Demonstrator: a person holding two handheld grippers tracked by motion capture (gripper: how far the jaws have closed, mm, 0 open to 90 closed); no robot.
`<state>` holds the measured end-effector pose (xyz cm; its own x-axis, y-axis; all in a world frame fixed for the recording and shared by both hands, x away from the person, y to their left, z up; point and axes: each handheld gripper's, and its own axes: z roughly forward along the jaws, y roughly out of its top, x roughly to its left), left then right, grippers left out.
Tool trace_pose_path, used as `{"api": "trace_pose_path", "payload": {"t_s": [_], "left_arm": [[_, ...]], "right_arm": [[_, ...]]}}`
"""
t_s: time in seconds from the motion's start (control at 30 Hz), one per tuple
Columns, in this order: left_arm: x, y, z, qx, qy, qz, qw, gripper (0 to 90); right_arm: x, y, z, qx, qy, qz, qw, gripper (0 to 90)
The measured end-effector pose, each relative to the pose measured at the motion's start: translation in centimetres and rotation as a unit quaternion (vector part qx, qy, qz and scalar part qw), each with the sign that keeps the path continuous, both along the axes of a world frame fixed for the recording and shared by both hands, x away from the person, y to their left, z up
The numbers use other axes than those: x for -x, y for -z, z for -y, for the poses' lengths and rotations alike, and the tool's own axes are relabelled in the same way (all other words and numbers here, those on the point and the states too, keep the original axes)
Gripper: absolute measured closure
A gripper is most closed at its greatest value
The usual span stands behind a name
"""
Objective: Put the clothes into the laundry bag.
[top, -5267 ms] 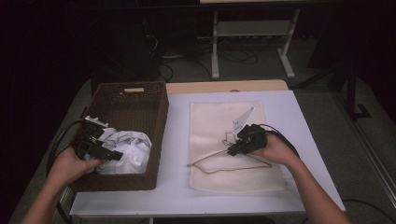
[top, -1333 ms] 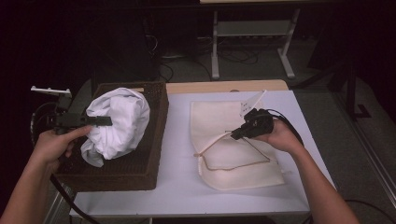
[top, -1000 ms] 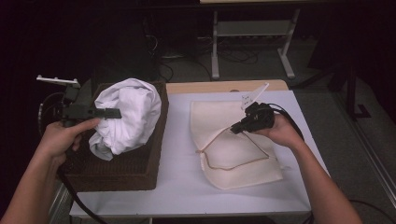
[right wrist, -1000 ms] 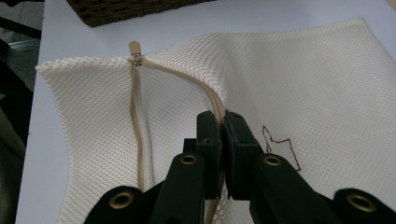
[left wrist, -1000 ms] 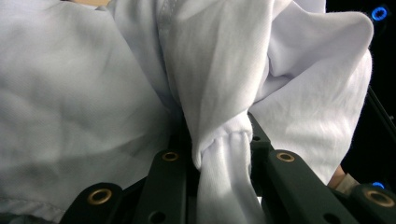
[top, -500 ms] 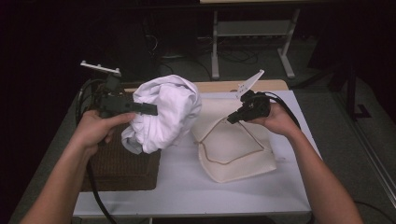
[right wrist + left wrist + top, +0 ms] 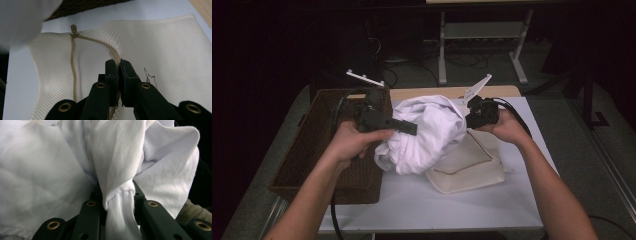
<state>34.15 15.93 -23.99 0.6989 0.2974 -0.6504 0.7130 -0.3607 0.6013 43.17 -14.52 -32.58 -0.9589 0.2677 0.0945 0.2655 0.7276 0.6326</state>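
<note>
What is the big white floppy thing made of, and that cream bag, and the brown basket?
The white garment looks like soft knit cotton: matte, creased, with a stitched seam. The cream bag seems to be woven mesh, probably synthetic, given its fine grid of holes; its zipper is tan. The basket looks like dark brown wicker, from its woven strands, though it could be plastic imitation.

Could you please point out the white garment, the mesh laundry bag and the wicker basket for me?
white garment (image 7: 432, 132), high view, on the middle of the bunched cloth.
mesh laundry bag (image 7: 472, 172), high view, on its bare lower panel.
wicker basket (image 7: 312, 150), high view, on its woven inner wall.
</note>
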Motion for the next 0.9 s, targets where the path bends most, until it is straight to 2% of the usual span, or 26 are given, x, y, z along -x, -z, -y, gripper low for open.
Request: {"api": "trace_pose_path", "payload": {"t_s": [0.1, 0.13, 0.23, 0.33, 0.43, 0.5, 0.6, 0.67, 0.73, 0.9], "left_arm": [[0.8, 1.0, 1.9, 0.001, 0.033, -0.003, 0.9994, 75.4], [1.2, 1.5, 2.8, 0.004, 0.052, -0.007, 0.9986, 75.4], [1.8, 2.4, 4.7, 0.008, 0.084, -0.011, 0.9964, 75.3], [2.1, 3.8, 6.6, 0.007, 0.104, -0.019, 0.9944, 75.3], [2.0, 5.6, 8.1, -0.010, 0.117, -0.034, 0.9925, 75.3], [1.8, 7.1, 8.7, -0.030, 0.119, -0.039, 0.9917, 75.3], [1.5, 9.5, 9.1, -0.060, 0.107, -0.053, 0.9911, 75.2], [1.3, 10.9, 9.1, -0.071, 0.096, -0.061, 0.9909, 75.2], [1.1, 12.1, 8.9, -0.075, 0.085, -0.068, 0.9912, 75.2], [0.6, 13.3, 8.3, -0.052, 0.056, -0.080, 0.9939, 75.1]], "right_arm": [[0.1, 0.1, -0.1, 0.002, 0.000, 0.000, 1.0000, 84.8], [0.1, 0.1, -0.1, 0.001, 0.001, 0.001, 1.0000, 84.7], [0.4, 0.3, -0.2, 0.001, 0.000, 0.000, 1.0000, 84.7], [0.6, 0.3, -0.3, -0.001, -0.002, 0.002, 1.0000, 84.7], [1.0, 0.3, -0.3, -0.003, -0.002, 0.003, 1.0000, 84.7], [1.3, 0.3, 0.0, -0.008, -0.001, 0.004, 1.0000, 84.7], [1.5, 0.2, 0.2, -0.013, -0.001, 0.004, 0.9999, 84.7], [1.7, 0.2, 0.3, -0.016, -0.006, 0.005, 0.9998, 84.7], [1.9, 0.2, 0.4, -0.012, -0.009, 0.007, 0.9999, 84.7], [2.4, 0.1, 0.3, -0.013, -0.011, 0.007, 0.9998, 84.7]]}}
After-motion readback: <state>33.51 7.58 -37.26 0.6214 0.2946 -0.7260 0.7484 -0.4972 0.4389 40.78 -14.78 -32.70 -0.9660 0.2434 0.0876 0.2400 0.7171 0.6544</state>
